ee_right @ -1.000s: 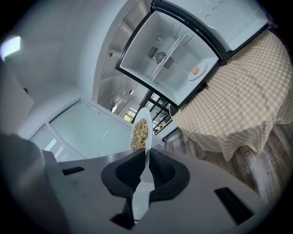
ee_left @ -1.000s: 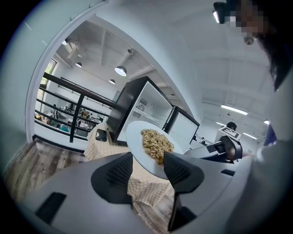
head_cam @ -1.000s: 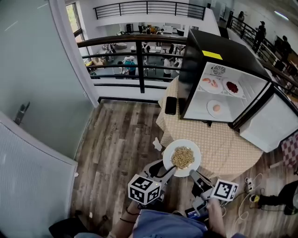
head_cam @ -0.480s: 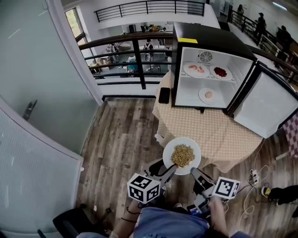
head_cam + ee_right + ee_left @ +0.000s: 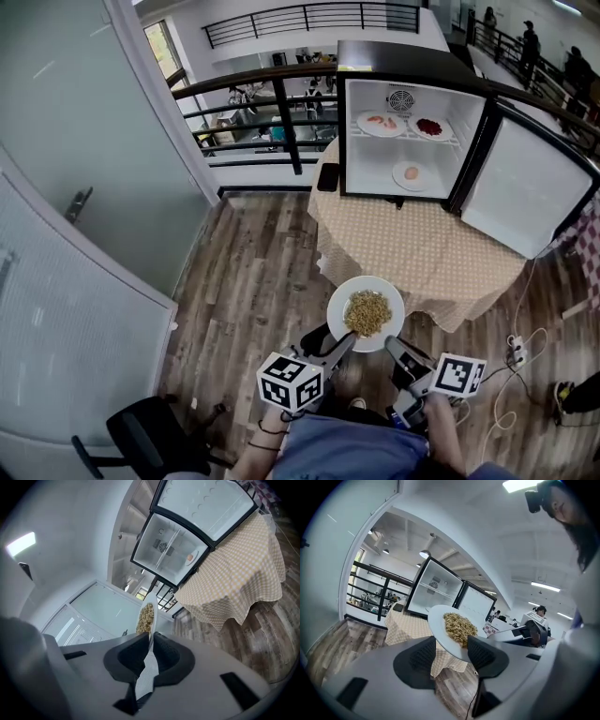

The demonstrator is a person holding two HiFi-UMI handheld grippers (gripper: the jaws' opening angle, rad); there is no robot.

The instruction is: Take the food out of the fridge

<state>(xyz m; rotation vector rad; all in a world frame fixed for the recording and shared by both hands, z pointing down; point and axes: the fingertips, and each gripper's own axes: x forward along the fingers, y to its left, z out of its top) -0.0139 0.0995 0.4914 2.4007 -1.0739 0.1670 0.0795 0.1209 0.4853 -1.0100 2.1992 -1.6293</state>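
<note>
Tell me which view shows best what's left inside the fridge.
The head view: it looks into the open fridge, with two plates on its upper shelf and a lower plate. The left gripper view shows the fridge small and washed out; the right gripper view shows it tilted, with only the lower plate clear.

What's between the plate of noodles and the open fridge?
Only the checked tablecloth, bare along that stretch, separates the plate from the fridge; the head view shows it.
</note>
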